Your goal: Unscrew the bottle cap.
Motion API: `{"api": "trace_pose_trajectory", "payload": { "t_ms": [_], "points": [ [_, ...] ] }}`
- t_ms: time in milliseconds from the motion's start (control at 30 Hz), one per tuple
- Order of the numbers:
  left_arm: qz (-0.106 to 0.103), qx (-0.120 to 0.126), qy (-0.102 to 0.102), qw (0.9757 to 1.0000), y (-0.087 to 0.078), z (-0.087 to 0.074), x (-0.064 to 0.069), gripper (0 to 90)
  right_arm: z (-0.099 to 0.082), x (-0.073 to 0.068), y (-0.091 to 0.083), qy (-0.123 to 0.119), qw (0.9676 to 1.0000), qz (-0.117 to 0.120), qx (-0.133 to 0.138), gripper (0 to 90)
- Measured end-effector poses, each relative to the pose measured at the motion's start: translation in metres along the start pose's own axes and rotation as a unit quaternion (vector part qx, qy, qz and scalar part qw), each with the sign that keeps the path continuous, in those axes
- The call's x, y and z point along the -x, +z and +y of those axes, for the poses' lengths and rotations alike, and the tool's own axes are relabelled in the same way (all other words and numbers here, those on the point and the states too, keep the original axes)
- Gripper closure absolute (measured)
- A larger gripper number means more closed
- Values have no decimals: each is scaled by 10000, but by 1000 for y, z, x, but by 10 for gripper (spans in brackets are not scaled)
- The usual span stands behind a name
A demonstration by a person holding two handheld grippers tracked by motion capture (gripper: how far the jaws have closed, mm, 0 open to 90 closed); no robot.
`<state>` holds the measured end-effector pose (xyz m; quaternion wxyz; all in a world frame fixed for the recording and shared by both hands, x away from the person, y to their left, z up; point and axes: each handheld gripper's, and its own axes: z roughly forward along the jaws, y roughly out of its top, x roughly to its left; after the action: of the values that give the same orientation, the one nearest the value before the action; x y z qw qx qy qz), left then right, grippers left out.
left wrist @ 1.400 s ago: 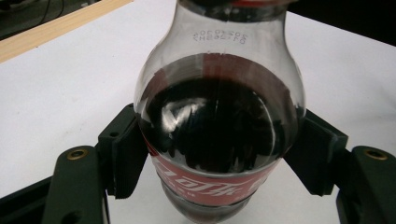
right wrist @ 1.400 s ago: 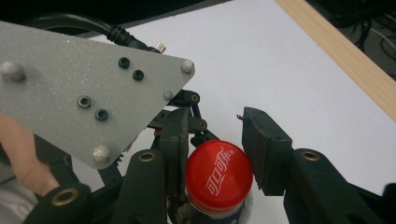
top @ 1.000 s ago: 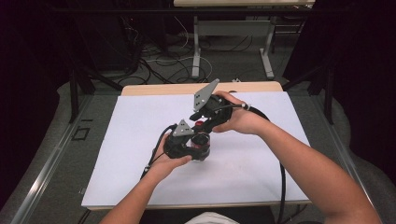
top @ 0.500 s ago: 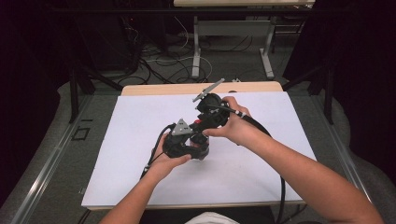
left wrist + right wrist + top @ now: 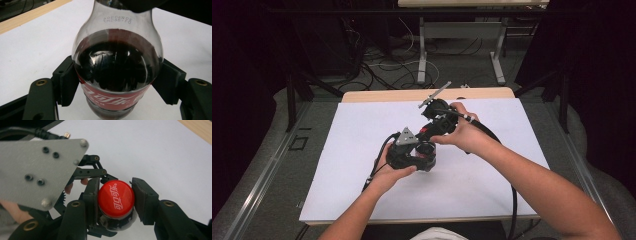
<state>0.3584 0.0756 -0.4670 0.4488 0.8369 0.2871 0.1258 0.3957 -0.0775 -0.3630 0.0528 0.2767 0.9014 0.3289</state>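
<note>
Left gripper held low over the middle of the desk, fingers clamped on the body of the bottle, one pad against each side at the upper edge of the red label. Fingers drawn in as far as the bottle's width allows; no gap visible between pads and plastic. Bottle upright, partly filled with dark drink, clear shoulder and neck above the liquid line. Base of the bottle hidden in all views; contact with the desk cannot be told.

Right gripper positioned above and just behind the left gripper in the high view, tilted downward toward the bottle's top. Fingers brought around the red cap, having just been closing, cap between them. Left pad pressed against the cap's rim, right pad touching the rim on the opposite side. Cap seated on the neck, white lettering facing the right gripper view.

Grey three-cornered plate of the left gripper seen at the left of the right gripper view, with a fingertip of the person's left hand visible just beneath it. Right hand wrapped around the right gripper's body. Black cable trailing from the right gripper toward the near edge of the desk. Desk surface white, with a wooden strip along the far edge.
</note>
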Motion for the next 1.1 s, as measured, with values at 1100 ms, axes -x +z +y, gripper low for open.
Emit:
{"api": "trace_pose_trajectory", "payload": {
  "t_ms": [1100],
  "points": [
    [16, 50, -21, 10000, -2, 0, 1, 300, -1, -12, -5, 118, 9981, -494, 344, 484]
  ]
}}
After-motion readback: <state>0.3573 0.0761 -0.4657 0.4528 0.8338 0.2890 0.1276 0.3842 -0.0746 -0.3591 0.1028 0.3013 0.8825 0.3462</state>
